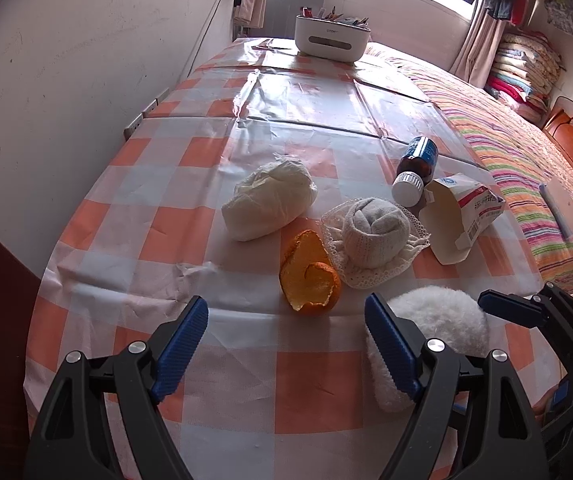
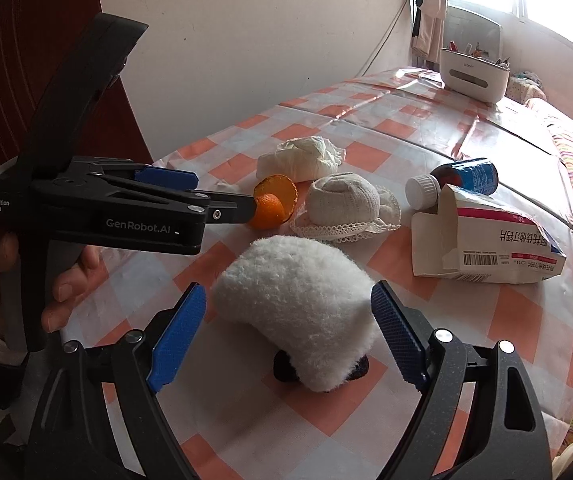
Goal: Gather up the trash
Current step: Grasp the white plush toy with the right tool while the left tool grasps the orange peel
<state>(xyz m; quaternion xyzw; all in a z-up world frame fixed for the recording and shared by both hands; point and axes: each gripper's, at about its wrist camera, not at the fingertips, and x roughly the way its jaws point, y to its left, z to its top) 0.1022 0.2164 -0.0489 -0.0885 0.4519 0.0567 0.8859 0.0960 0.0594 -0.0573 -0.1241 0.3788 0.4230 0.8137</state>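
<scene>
An orange peel (image 1: 309, 280) lies on the checked tablecloth (image 1: 166, 240), just beyond my open left gripper (image 1: 286, 332); it also shows in the right wrist view (image 2: 274, 200). A crumpled white tissue wad (image 1: 270, 204) lies behind it. An open medicine carton (image 1: 462, 216) and a brown bottle with a white cap (image 1: 414, 170) lie at the right. A fluffy white pad (image 2: 298, 300) sits between the fingers of my open right gripper (image 2: 288, 332), not squeezed. The left gripper's fingers (image 2: 166, 178) reach toward the peel in the right wrist view.
A rolled white lace sock (image 1: 374, 236) lies next to the peel. A white organizer box (image 1: 332, 38) stands at the table's far end. A wall runs along the left. A bed with a striped blanket (image 1: 526, 168) lies at the right.
</scene>
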